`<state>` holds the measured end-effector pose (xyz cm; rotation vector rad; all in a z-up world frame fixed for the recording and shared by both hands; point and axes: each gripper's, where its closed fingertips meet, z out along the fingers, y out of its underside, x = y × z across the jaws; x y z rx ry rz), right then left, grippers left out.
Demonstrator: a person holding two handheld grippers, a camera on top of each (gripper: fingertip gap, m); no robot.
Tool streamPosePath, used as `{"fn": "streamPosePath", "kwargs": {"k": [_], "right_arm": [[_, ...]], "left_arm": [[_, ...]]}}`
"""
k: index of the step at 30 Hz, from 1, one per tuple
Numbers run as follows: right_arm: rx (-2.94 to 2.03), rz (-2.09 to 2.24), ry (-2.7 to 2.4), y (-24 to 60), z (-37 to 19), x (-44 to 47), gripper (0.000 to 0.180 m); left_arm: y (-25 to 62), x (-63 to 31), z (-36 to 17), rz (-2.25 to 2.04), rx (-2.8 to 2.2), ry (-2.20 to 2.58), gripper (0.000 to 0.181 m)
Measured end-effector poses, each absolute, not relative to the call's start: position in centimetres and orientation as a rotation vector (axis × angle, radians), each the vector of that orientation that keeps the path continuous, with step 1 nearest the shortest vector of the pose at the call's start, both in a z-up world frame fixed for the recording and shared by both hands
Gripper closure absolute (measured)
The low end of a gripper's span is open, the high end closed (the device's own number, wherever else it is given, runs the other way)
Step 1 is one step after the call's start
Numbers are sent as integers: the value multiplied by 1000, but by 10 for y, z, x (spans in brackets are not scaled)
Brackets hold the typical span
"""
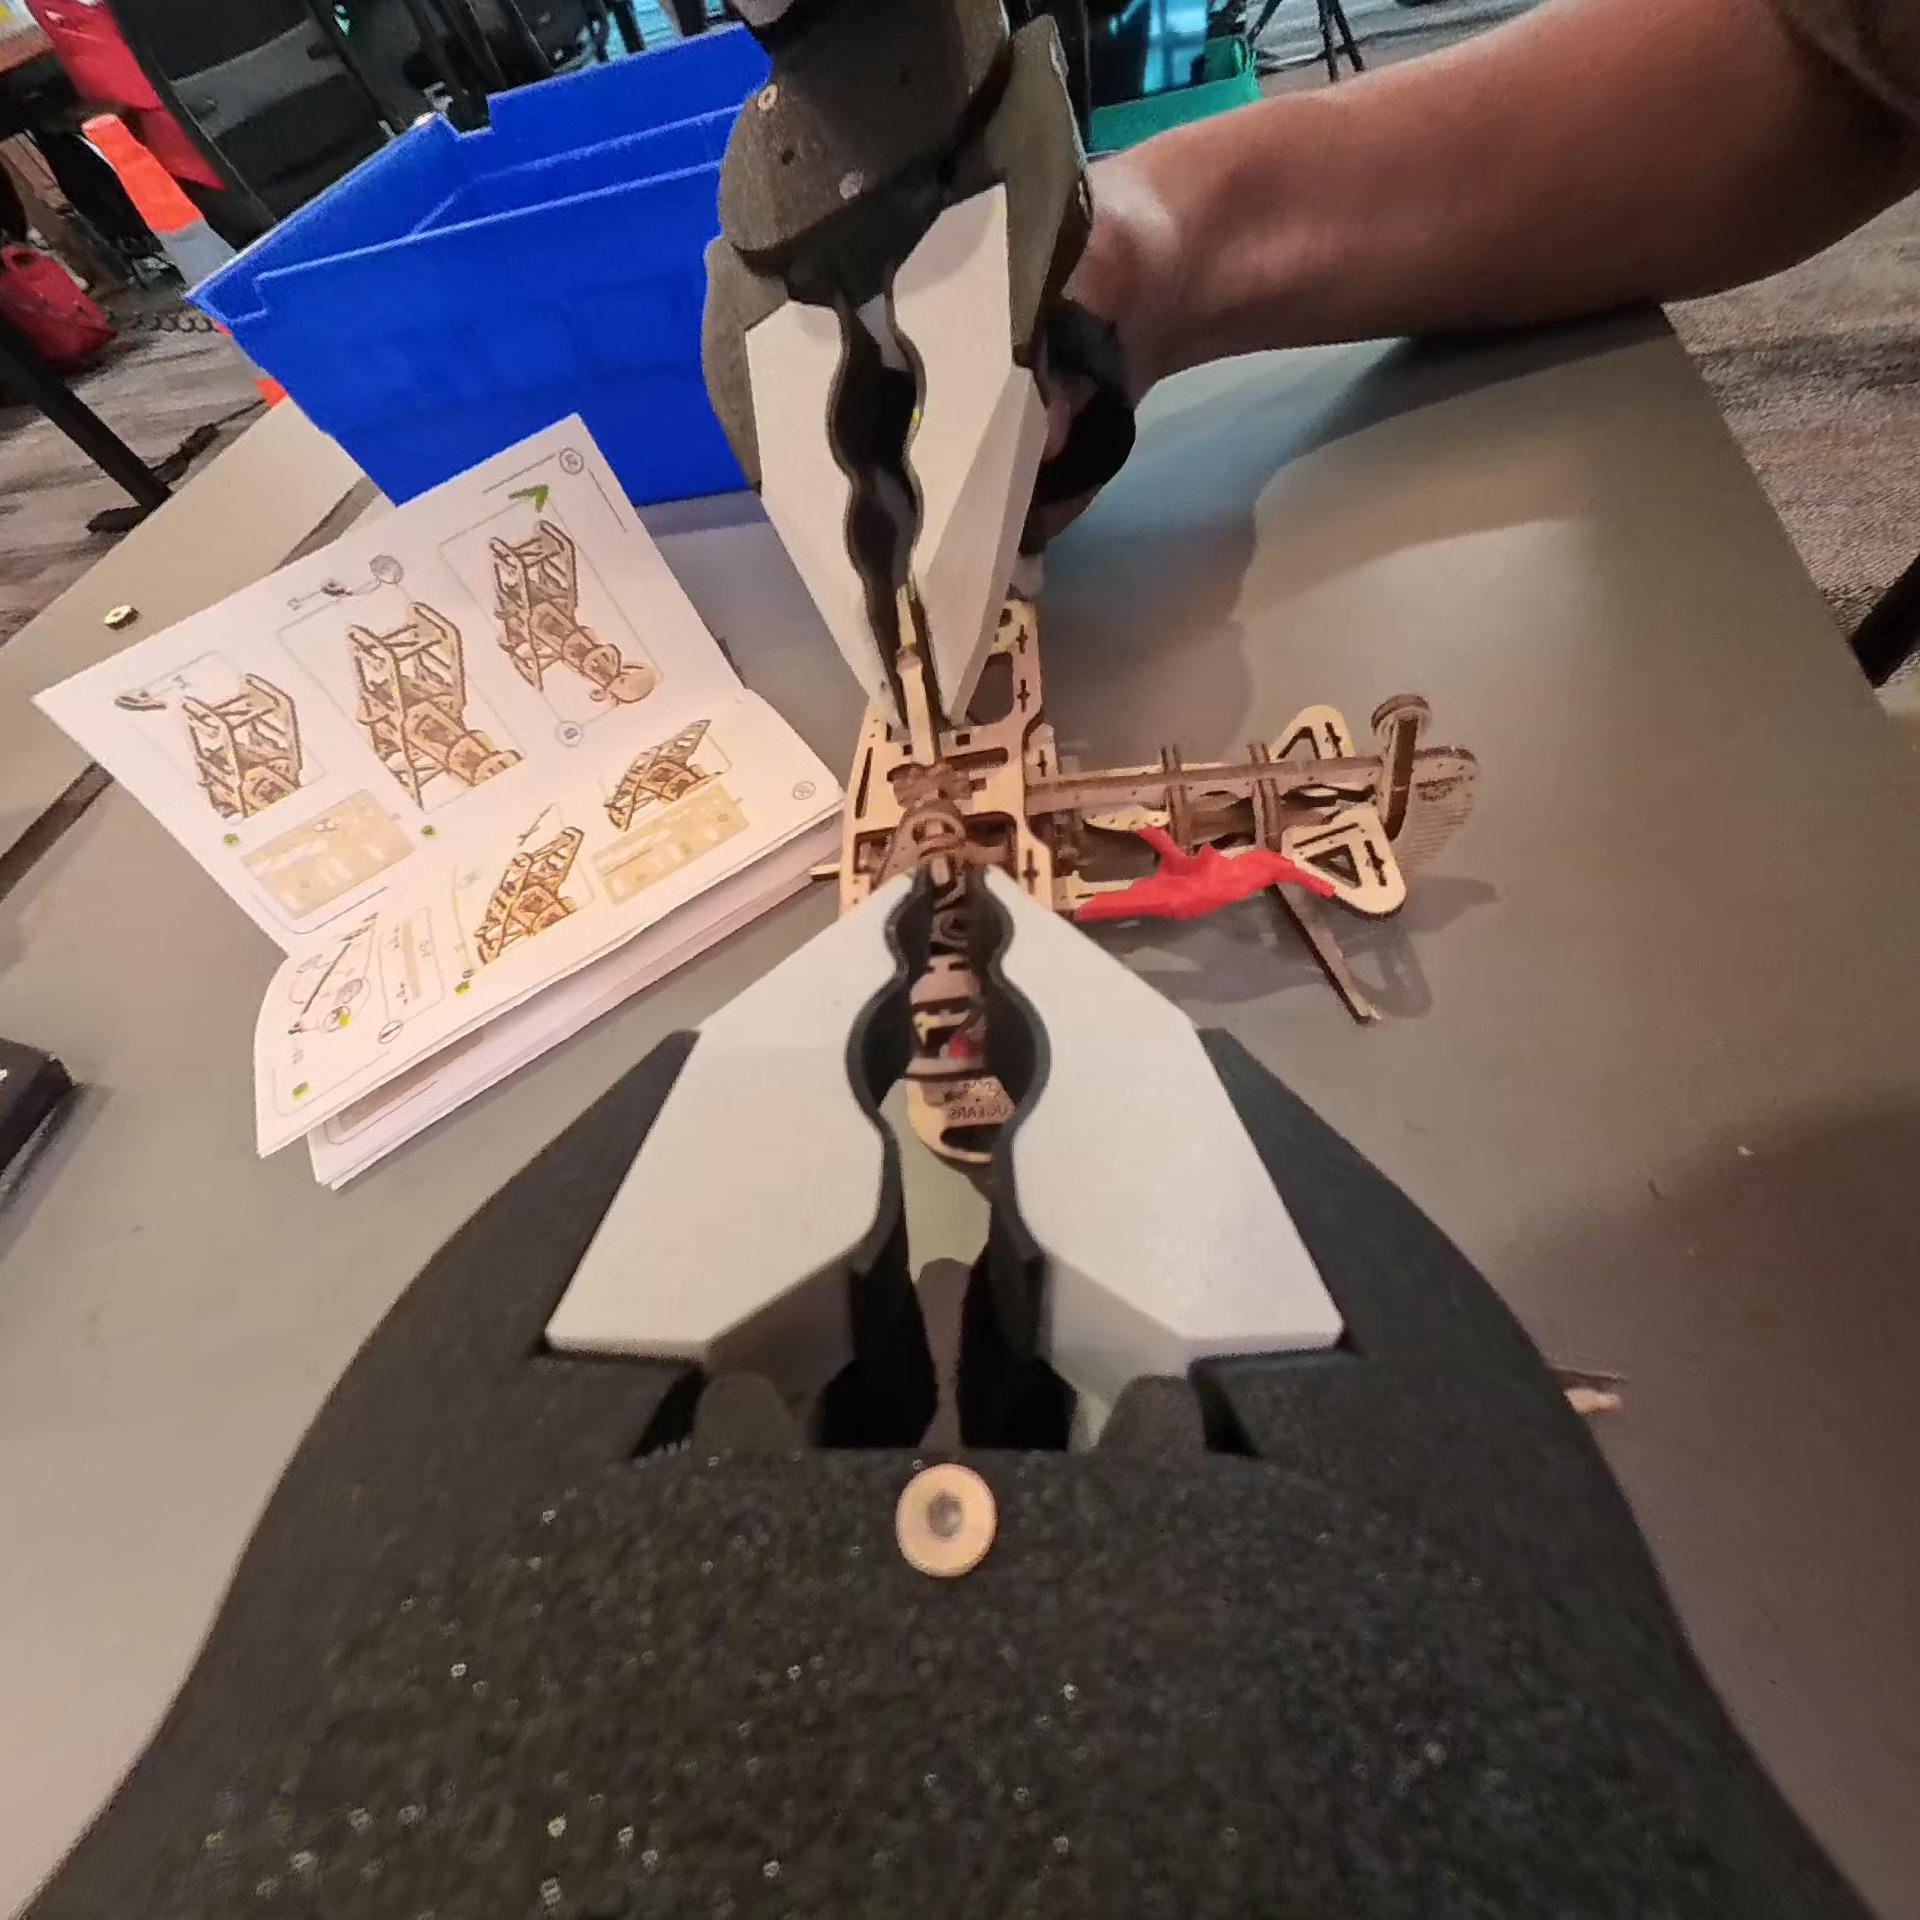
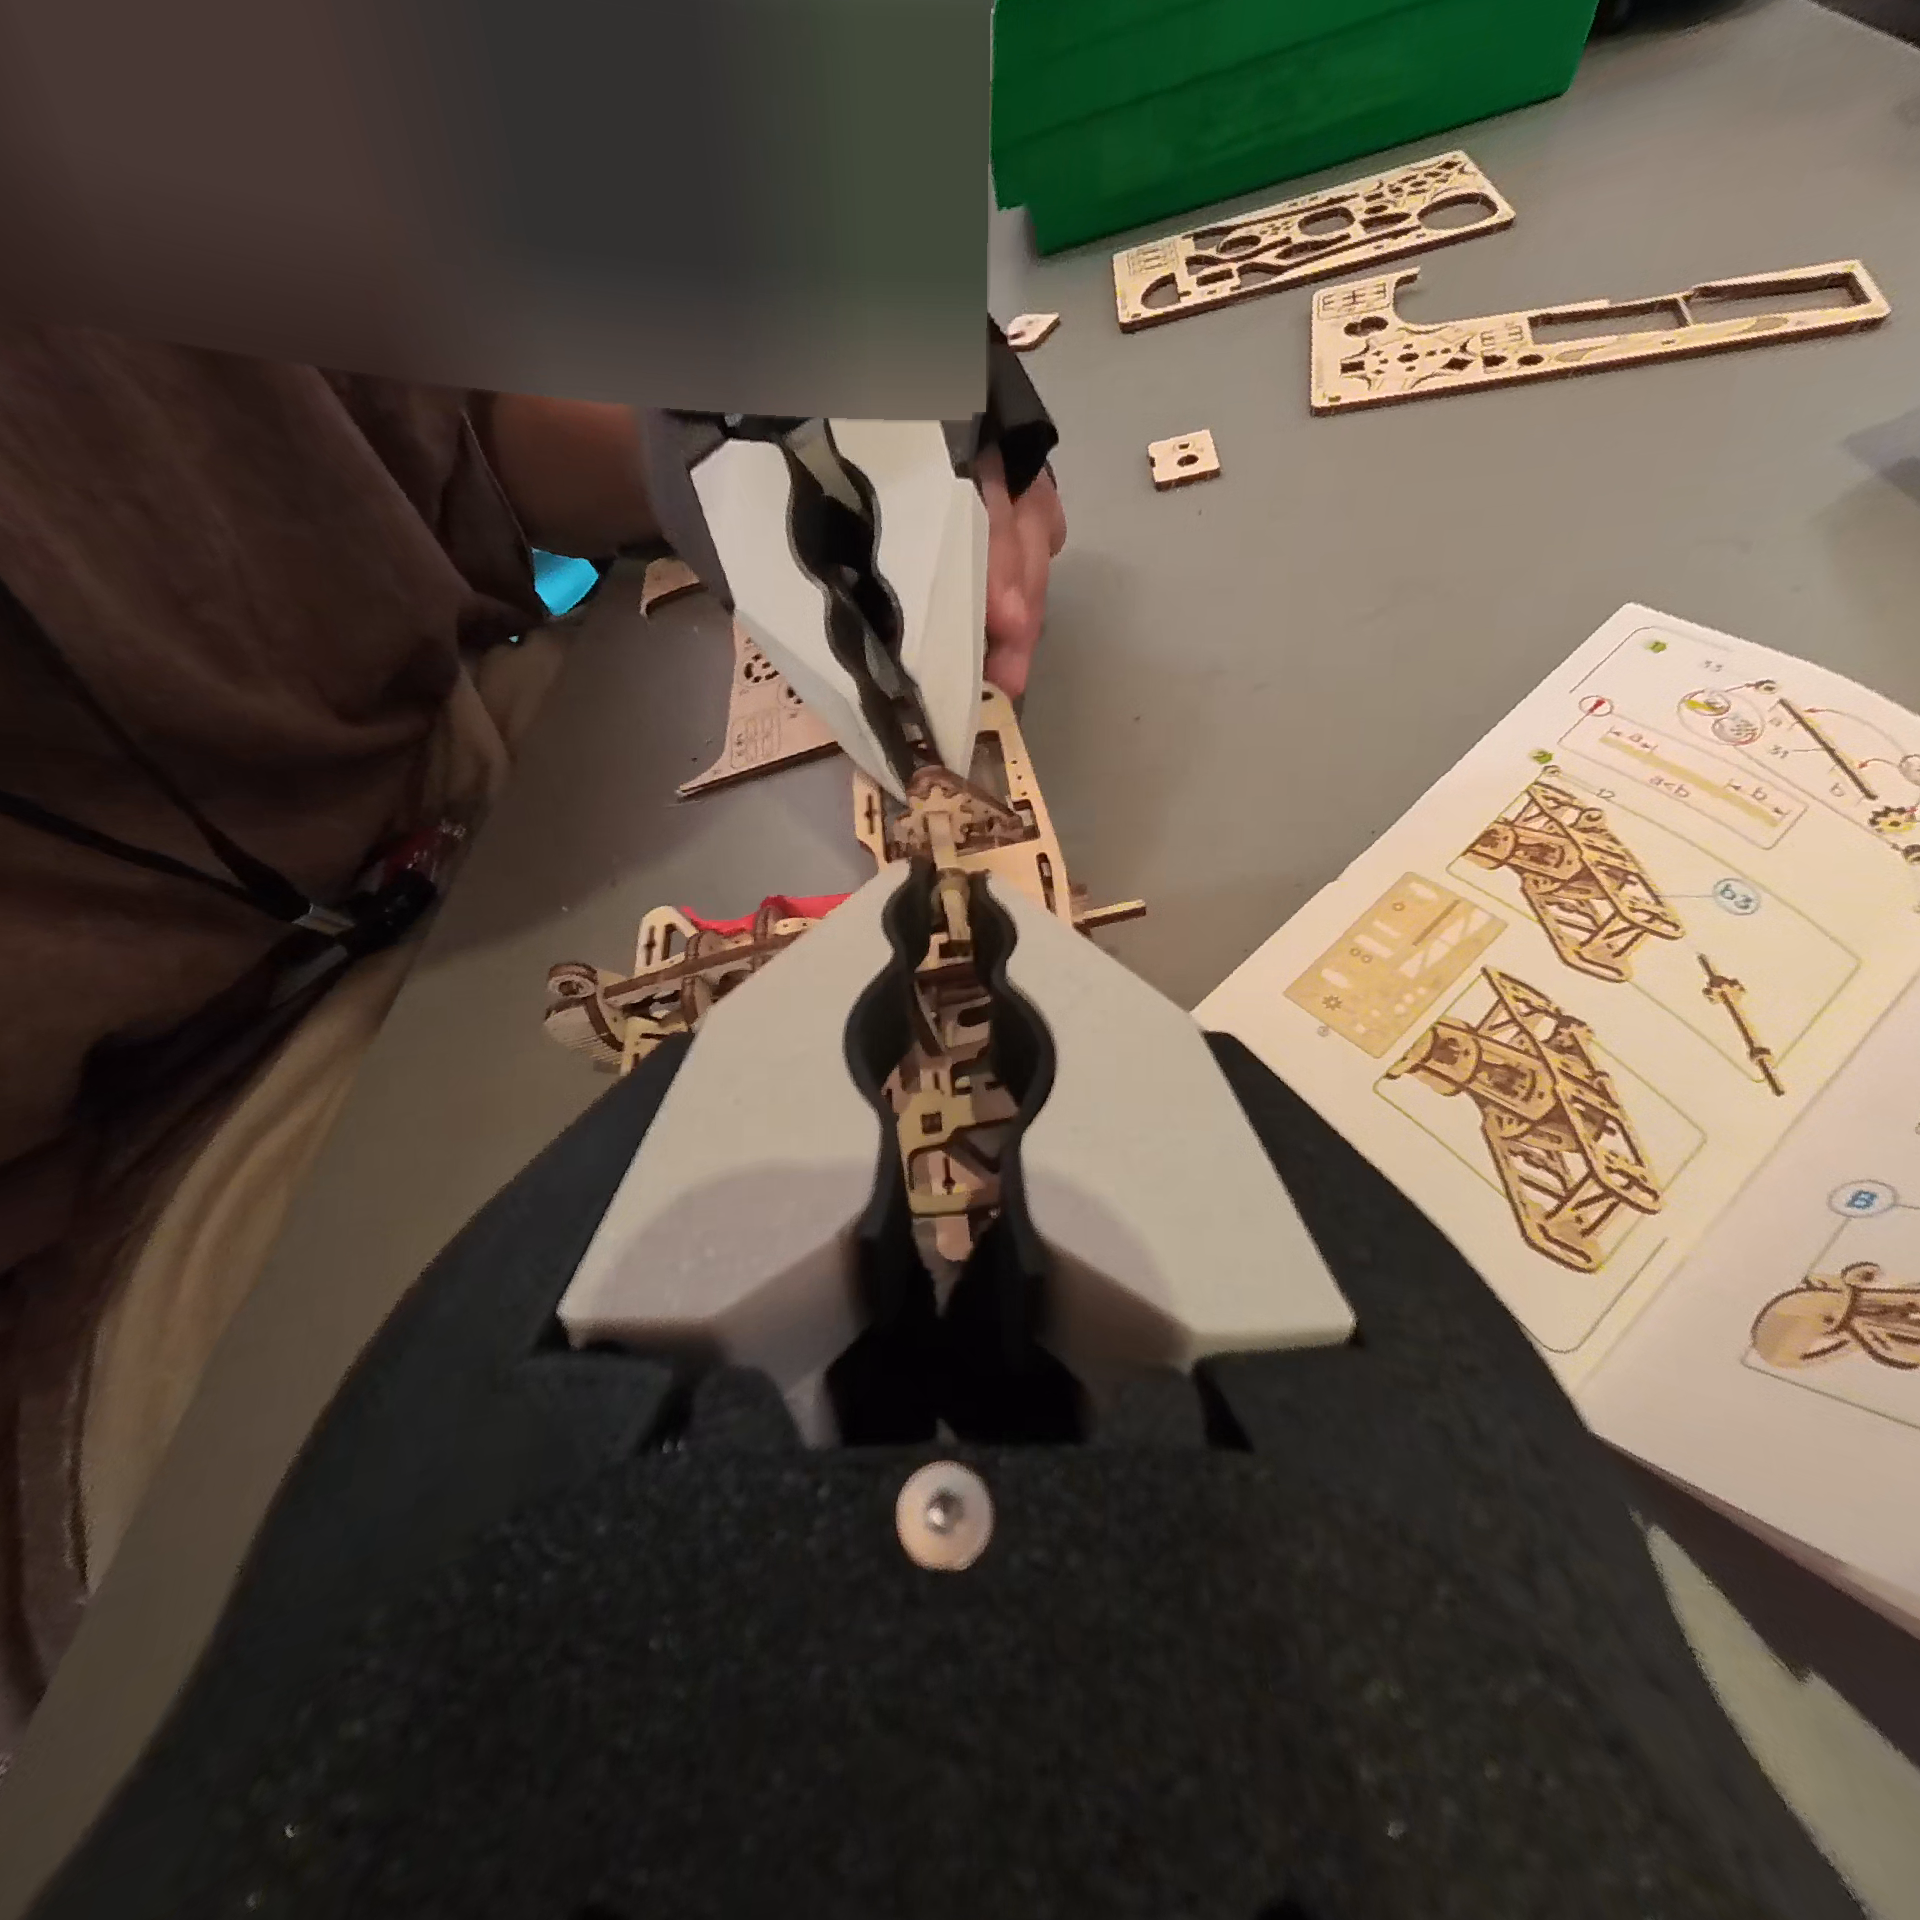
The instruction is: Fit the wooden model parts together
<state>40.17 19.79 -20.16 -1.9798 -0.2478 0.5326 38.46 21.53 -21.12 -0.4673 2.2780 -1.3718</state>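
A wooden plane model point(image 1: 1174, 821) lies on the grey table point(image 1: 1610, 1091), with a red piece point(image 1: 1195, 885) under its body. My left gripper point(image 1: 943, 883) is shut on a flat wooden part point(image 1: 951, 1049) at the model's front end. My right gripper point(image 1: 920, 707) comes down from above and is shut on a thin upright strut point(image 1: 912, 665) of the same end. In the right wrist view my right gripper point(image 2: 940, 873) is shut on the model's front frame point(image 2: 935, 1122). The left gripper point(image 2: 923, 777) meets it tip to tip at the model point(image 2: 966, 821).
An open instruction booklet point(image 1: 447, 800) lies left of the model and also shows in the right wrist view point(image 2: 1621, 997). A blue bin point(image 1: 499, 301) stands behind it. A green bin point(image 2: 1278, 94), two punched wooden sheets point(image 2: 1309, 239) point(image 2: 1590, 332) and a small square piece point(image 2: 1182, 459) lie nearby. A person's forearm point(image 1: 1455, 197) rests on the table. My two grippers' fingertips are within a few centimetres of each other.
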Motion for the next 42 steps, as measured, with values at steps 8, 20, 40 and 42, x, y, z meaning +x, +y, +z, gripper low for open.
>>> {"fn": "streamPosePath", "kwargs": {"k": [8, 20, 40, 42], "right_arm": [[-2000, 531, -247, 197, -206, 402, 175], [-2000, 542, -252, 196, -208, 402, 175], [-2084, 507, -261, 195, -212, 401, 175], [-2079, 519, -263, 195, -212, 400, 176]], "left_arm": [[214, 386, -209, -1409, -499, 2284, 179], [217, 386, -203, -1481, -527, 2274, 179], [215, 387, -205, -1461, -557, 2276, 181], [215, 385, -205, -1461, -541, 2278, 181]]}}
